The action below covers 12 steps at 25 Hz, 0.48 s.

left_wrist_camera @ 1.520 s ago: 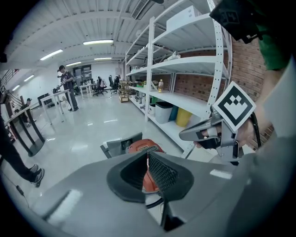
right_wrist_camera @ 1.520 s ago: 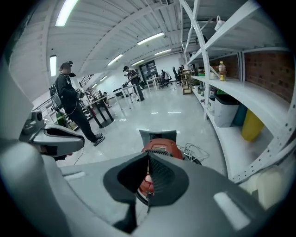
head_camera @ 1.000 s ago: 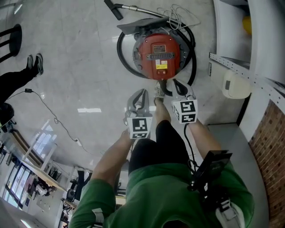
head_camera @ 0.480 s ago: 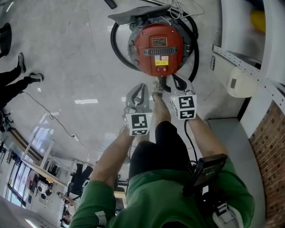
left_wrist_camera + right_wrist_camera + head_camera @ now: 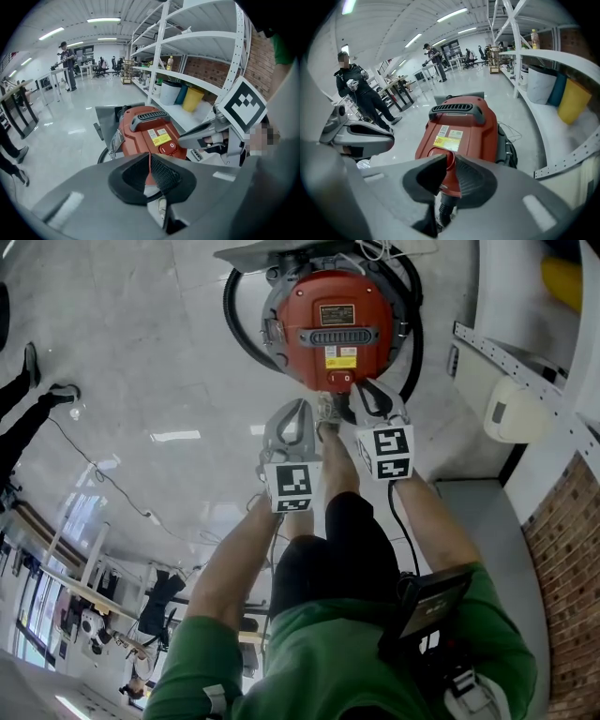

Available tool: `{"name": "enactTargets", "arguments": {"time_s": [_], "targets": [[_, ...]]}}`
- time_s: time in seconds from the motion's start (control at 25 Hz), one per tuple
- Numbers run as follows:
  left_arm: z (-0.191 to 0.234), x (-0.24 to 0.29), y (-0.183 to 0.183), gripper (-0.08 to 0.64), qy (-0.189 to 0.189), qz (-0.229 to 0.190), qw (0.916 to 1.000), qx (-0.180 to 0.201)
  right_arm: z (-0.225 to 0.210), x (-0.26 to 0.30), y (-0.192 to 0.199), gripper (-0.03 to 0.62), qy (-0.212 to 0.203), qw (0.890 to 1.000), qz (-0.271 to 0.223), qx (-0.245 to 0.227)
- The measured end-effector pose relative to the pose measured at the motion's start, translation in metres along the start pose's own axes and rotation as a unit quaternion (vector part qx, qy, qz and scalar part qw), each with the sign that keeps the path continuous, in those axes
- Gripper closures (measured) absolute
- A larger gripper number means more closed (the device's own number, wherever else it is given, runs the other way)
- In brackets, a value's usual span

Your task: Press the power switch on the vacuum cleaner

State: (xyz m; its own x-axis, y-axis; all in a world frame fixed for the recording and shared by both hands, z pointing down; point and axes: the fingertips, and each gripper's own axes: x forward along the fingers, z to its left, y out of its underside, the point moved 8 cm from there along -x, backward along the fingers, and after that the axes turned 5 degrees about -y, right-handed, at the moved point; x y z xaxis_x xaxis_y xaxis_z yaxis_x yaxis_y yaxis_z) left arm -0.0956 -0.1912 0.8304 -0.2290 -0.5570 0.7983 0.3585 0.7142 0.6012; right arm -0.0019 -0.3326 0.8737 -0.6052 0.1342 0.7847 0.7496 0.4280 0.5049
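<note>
The power switch [image 5: 169, 146] is a small red button on the low end of the red vacuum cleaner [image 5: 337, 324]. It sits just under a yellow sticker [image 5: 159, 138]. The vacuum cleaner stands on the shiny grey floor [image 5: 141, 352], right in front of your feet. It has a black handle [image 5: 457, 108] on top, and a black hose [image 5: 228, 320] curls round it.

Your right claw [image 5: 364, 397] points at the vacuum cleaner, and its tip is just beside the switch. I cannot tell if it touches. Its two jaws are almost together, with only a thin gap, and they hold nothing.

Your left claw [image 5: 297, 409] hangs next to the right one, a bit farther from the vacuum cleaner. Its jaws are pressed together and hold nothing.

White shelves [image 5: 187, 75] stand on your right, with a yellow bin [image 5: 193, 99] on a low one. A person in dark clothes [image 5: 361, 93] stands well away on the floor to your left.
</note>
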Motion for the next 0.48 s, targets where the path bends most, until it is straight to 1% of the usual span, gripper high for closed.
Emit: {"name": "enactTargets", "arguments": {"time_s": [0.16,0.48], "targets": [[-0.003,0.011,0.002,0.552,0.007,0.006,1.0000,0.003,-0.001,0.005,0.002,0.545,0.000,1.000,0.007,0.000],[-0.004,0.028,0.009,0.552,0.012,0.012,0.9998,0.000,-0.002,0.009,0.002,0.545,-0.004,1.000,0.001,-0.003]]}}
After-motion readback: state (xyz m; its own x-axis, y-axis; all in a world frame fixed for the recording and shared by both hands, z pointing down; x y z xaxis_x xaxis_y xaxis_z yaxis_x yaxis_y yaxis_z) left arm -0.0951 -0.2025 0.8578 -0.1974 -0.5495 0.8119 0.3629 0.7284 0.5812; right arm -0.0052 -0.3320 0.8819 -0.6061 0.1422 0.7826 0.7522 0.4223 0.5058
